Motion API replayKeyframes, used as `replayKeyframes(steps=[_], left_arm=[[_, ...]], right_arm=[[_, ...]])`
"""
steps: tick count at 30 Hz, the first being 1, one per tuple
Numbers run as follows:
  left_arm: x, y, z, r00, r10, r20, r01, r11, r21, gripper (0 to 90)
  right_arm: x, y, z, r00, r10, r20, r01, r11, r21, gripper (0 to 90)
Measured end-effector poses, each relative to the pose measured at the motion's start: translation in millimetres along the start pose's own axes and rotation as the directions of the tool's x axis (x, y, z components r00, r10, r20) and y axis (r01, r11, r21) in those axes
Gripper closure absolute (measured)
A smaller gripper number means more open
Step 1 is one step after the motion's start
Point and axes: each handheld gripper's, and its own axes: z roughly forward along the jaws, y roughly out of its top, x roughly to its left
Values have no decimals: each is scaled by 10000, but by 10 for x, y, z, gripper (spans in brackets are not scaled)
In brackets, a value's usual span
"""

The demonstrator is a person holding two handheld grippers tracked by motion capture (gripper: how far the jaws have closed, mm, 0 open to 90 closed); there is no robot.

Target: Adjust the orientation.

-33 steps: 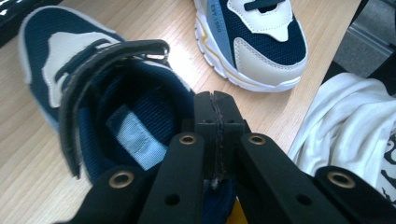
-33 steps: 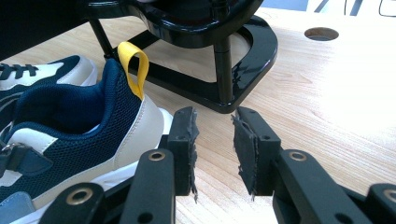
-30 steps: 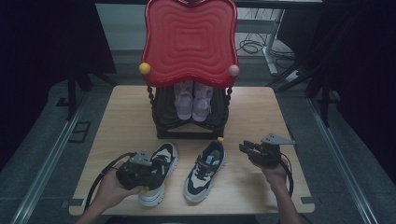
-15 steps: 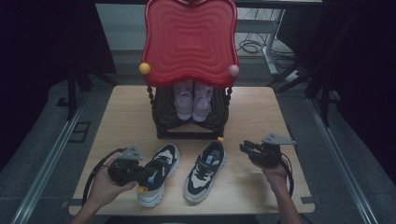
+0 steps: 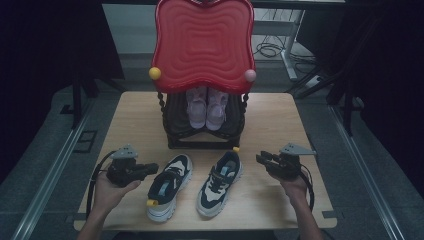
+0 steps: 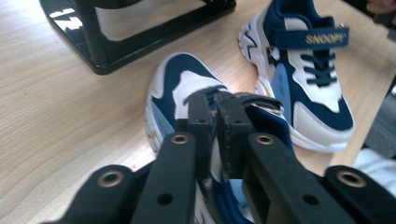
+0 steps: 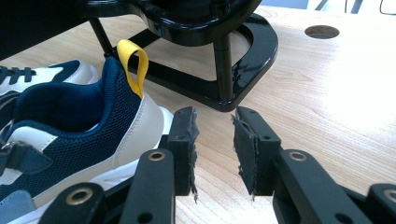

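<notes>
My left gripper (image 5: 150,168) is pinched closed, empty, at lower left; my right gripper (image 5: 261,159) gapes narrowly, and could nudge the sneaker (image 5: 220,181) aside.

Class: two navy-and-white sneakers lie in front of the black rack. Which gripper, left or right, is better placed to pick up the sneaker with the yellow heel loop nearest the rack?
Right, probably. The right gripper is open beside that sneaker's heel; the left gripper is shut by the other sneaker.
</notes>
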Motion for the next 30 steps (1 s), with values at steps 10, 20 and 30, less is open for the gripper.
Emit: replayKeyframes(steps=[10,20,30], left_arm=[[158,-119,50,9988,-487,-58,483,9975,-509,588],[228,-152,22,9976,-689,-99,680,9953,-689,506],[293,-215,18,9930,-1163,193,1174,9901,-773,503]], right_arm=[[46,-4,-20,9999,-103,-49,104,9999,68,694],[170,167,-52,9959,-650,-628,667,9975,249,872],[452,608,236,9669,-1620,-1973,1827,9789,917,894]])
